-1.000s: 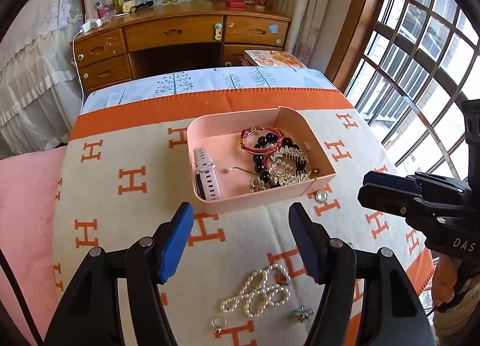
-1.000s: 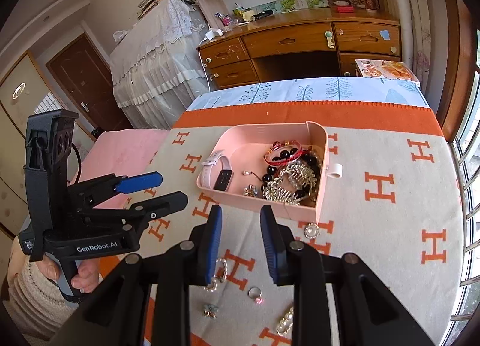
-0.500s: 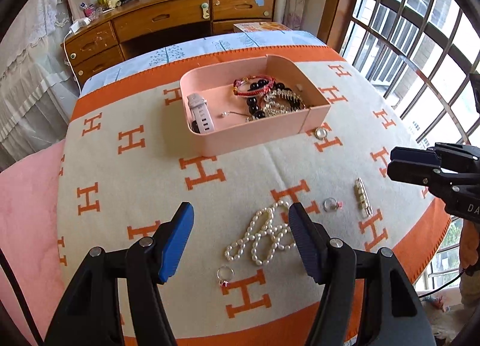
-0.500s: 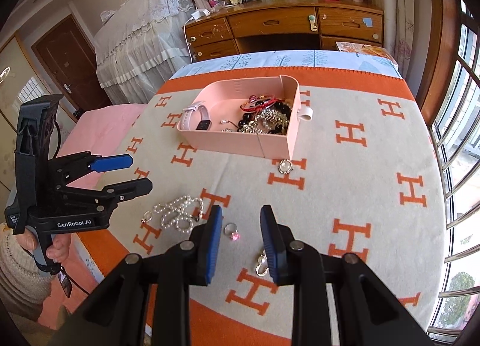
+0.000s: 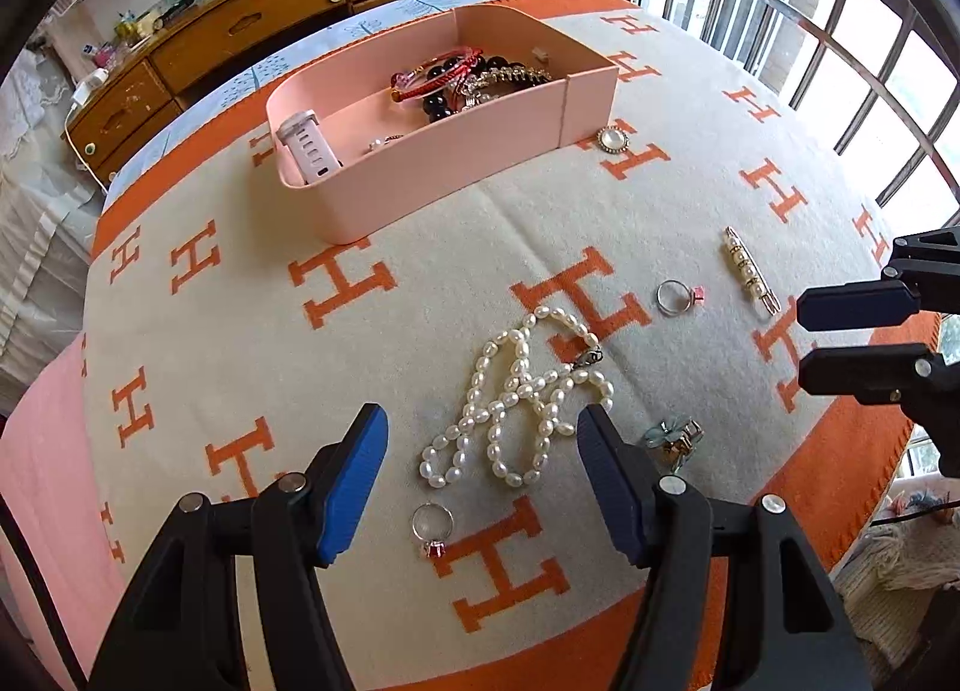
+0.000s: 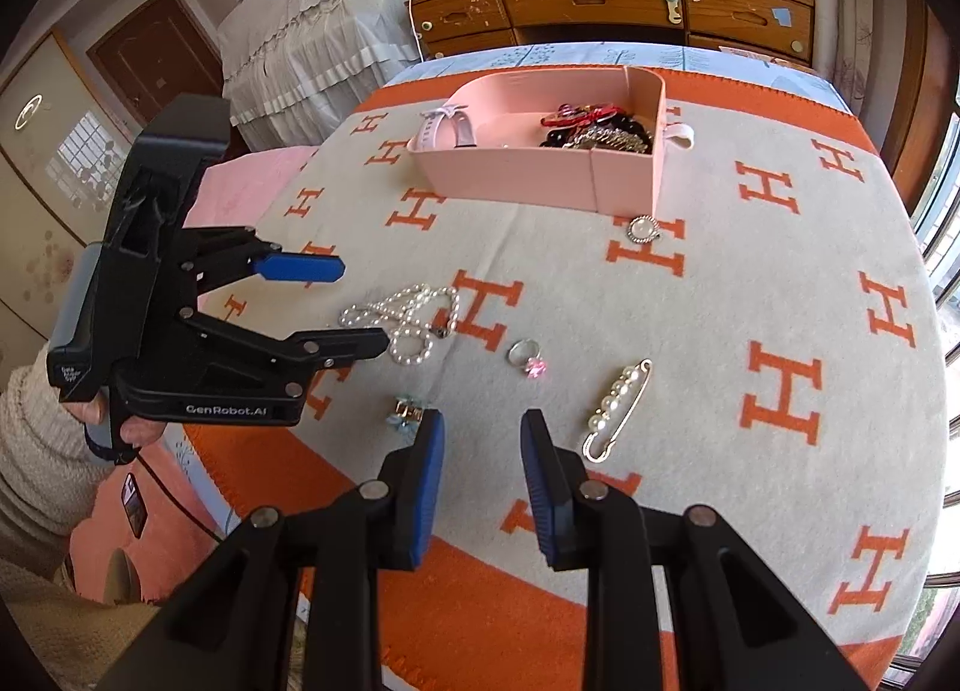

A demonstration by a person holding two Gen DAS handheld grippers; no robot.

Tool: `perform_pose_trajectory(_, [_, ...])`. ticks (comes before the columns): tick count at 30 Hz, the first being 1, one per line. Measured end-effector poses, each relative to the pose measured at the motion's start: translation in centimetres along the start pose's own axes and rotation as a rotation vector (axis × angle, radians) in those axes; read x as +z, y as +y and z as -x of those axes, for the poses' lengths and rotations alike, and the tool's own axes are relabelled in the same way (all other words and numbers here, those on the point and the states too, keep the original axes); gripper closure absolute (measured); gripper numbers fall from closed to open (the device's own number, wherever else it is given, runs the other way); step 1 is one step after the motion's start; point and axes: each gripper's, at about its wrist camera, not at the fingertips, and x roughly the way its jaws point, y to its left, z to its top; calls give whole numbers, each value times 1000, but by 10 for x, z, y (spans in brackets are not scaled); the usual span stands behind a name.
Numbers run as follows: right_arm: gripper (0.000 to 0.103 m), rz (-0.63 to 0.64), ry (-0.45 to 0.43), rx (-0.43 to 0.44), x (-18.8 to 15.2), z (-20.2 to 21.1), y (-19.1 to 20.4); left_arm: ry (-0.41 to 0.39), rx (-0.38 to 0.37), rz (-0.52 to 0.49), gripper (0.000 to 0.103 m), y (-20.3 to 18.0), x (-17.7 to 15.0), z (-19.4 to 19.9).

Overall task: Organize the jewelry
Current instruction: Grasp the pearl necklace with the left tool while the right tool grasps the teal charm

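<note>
A pink tray (image 5: 456,175) (image 6: 528,175) holds a white watch, bead bracelets and chains. On the blanket lie a pearl necklace (image 5: 516,397) (image 6: 408,313), a pink-stone ring (image 5: 678,295) (image 6: 528,358), a pearl pin (image 5: 750,271) (image 6: 615,409), a red-stone ring (image 5: 432,529), a small blue clip (image 5: 672,439) (image 6: 407,412) and a round brooch (image 5: 613,139) (image 6: 642,229). My left gripper (image 5: 480,475) (image 6: 336,307) is open and empty, its jaws straddling the necklace's near end. My right gripper (image 6: 483,475) (image 5: 852,337) is open a little and empty, near the front edge.
The table wears a cream blanket with orange H marks (image 5: 420,319). A wooden dresser (image 6: 600,7) stands beyond it, a lace-covered bed (image 6: 312,31) at the left, barred windows (image 5: 810,31) at the right. A white ring-like piece (image 6: 681,136) lies behind the tray.
Both grippers have pulled back from the tray toward the front of the table and dropped lower. The left one now hangs over the pearl necklace. Neither holds anything.
</note>
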Motion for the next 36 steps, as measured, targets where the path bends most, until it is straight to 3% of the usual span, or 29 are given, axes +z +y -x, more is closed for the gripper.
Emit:
perform_pose_trajectory(9, [76, 13, 41, 21, -13, -15, 6, 38, -44, -84, 40, -7, 7, -13])
perform_pose_trajectory(11, [76, 7, 43, 29, -13, -17, 5, 57, -89, -86, 46, -5, 8, -16])
perform_pose_trajectory(13, [76, 3, 44, 36, -13, -19, 4, 58, -129, -79, 66, -3, 10, -16])
perform_pose_trajectory(15, [76, -2, 46, 41, -13, -21, 4, 52, -98, -82, 82, 0, 10, -17])
perform_pose_trajectory(20, [76, -3, 56, 49, -12, -27, 6, 45, -96, -28, 96, 12, 8, -17])
perform_pose_trajectory(24, [76, 24, 42, 48, -11, -27, 12, 23, -92, 55, 100, 26, 6, -13])
perform_pose_trajectory(36, [76, 147, 31, -8, -6, -48, 44, -114, -143, 241, 100, 53, 4, 38])
